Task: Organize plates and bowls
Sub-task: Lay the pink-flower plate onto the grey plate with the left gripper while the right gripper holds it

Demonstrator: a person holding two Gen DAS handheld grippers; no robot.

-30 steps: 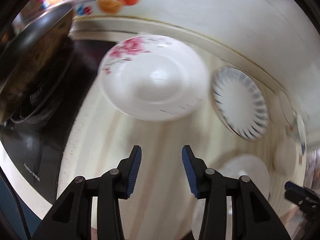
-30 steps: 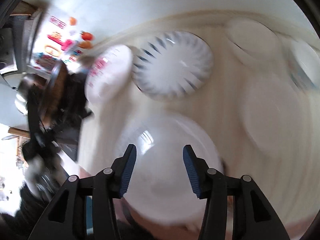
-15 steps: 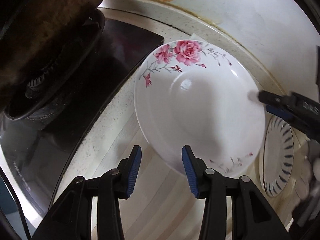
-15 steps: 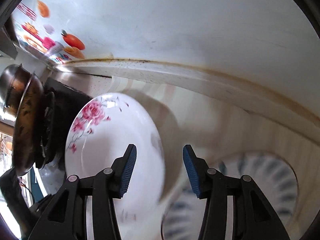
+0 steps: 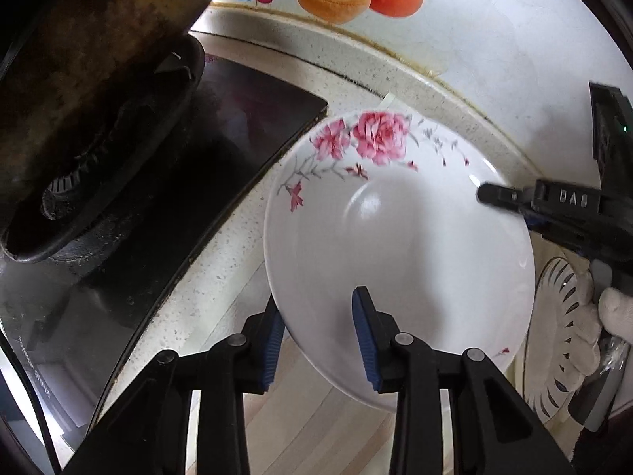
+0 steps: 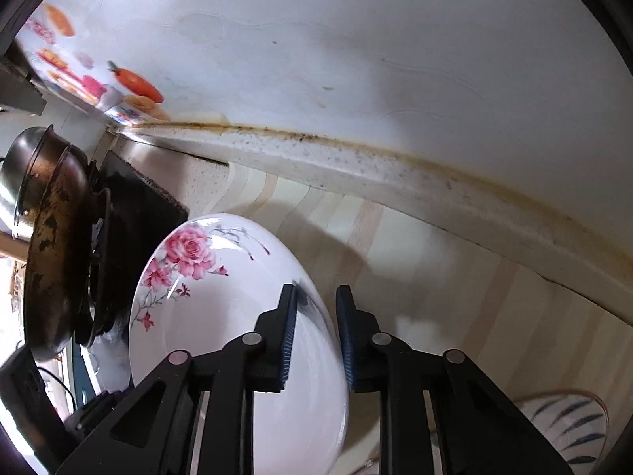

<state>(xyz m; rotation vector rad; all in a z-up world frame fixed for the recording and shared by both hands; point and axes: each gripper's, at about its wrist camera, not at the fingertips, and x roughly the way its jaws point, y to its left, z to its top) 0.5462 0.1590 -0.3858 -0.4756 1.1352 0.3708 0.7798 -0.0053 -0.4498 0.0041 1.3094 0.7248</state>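
A white plate with pink roses (image 5: 395, 245) lies tilted on the pale striped counter beside the stove. My right gripper (image 6: 316, 336) is shut on its rim, one finger over the plate's face (image 6: 221, 336) and one behind it. The left wrist view shows that gripper (image 5: 498, 198) at the plate's far right edge. My left gripper (image 5: 318, 336) is open and straddles the near rim: its right finger is over the plate, its left finger just outside and partly behind the edge.
A blackened wok (image 5: 79, 79) sits on the black glass stove (image 5: 257, 118) at left. A blue-striped plate (image 5: 561, 316) lies right of the floral plate, under a gloved hand (image 5: 609, 308). The stained wall and counter lip (image 6: 395, 170) run close behind.
Both grippers have swung left from the other dishes to the floral plate. My right gripper has narrowed onto its rim; my left gripper has moved forward over the near rim.
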